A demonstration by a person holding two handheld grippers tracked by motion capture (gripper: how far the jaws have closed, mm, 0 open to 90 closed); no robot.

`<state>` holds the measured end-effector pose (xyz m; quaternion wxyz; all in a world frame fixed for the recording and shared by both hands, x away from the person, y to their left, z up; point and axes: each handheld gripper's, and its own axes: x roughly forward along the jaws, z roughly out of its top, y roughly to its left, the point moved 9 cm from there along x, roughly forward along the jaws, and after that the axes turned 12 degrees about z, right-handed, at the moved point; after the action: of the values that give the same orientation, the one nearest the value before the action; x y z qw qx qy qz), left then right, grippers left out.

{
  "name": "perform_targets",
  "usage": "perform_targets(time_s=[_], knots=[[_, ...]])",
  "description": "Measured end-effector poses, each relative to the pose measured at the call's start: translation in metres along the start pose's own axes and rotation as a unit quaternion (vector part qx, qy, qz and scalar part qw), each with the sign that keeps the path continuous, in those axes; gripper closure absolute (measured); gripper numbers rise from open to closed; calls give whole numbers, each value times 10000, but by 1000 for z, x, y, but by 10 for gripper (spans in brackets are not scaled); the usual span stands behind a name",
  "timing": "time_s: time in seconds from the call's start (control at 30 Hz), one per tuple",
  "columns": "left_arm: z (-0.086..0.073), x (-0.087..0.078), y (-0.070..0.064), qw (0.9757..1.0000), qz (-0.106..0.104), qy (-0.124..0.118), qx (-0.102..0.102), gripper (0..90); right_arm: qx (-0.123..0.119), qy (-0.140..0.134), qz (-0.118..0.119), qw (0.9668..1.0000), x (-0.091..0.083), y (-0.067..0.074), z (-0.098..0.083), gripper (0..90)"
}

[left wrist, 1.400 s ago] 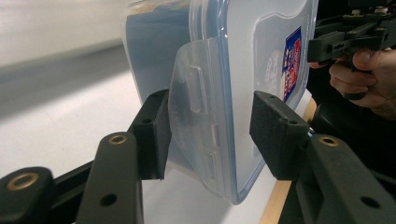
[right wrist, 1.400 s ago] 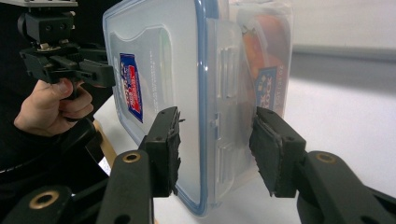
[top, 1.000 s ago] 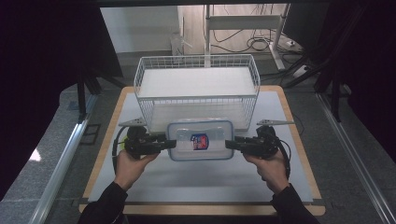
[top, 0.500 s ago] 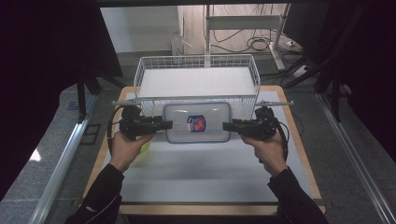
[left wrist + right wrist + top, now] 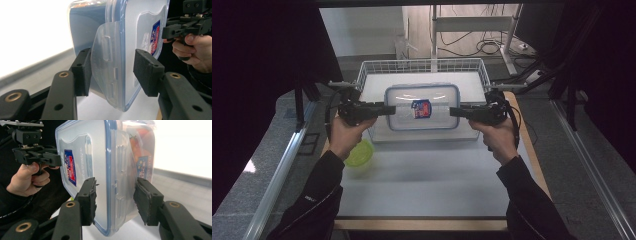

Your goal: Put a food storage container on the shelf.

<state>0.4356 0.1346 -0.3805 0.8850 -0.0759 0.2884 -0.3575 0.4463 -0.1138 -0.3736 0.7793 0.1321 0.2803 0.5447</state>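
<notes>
We hold a clear plastic food container [image 5: 422, 107] with a blue-rimmed lid between our two tongs, lifted off the worktop [image 5: 427, 180] and hanging over the front part of the white wire basket [image 5: 367, 67]. The left tongs [image 5: 388, 108] grasp its left short end, and the right tongs [image 5: 455, 111] grasp its right short end, so the container spans the gap between them with its lid facing up in the high view.

In the left gripper view the container's latch flap [image 5: 106, 60] sits between the two black pads [image 5: 147, 72], one on the lid side and one on the underside. In the right gripper view the pads [image 5: 88, 198] clamp the opposite end the same way, with the lid's red and blue label [image 5: 70, 167] just beyond them.

A small green bowl [image 5: 358, 153] rests on the worktop under our left hand [image 5: 346, 135], well apart from the container. Our right hand [image 5: 498, 137] is level with the left.
</notes>
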Motion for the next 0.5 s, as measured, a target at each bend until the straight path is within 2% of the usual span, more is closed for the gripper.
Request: perform_targets(time_s=[0.37, 0.5], knots=[[33, 5, 15, 9999, -17, -89, -90, 501, 50, -97, 4, 9999, 6, -12, 34, 534], [45, 5, 21, 9996, -65, -179, -184, 506, 157, -152, 45, 9998, 10, -18, 46, 533]])
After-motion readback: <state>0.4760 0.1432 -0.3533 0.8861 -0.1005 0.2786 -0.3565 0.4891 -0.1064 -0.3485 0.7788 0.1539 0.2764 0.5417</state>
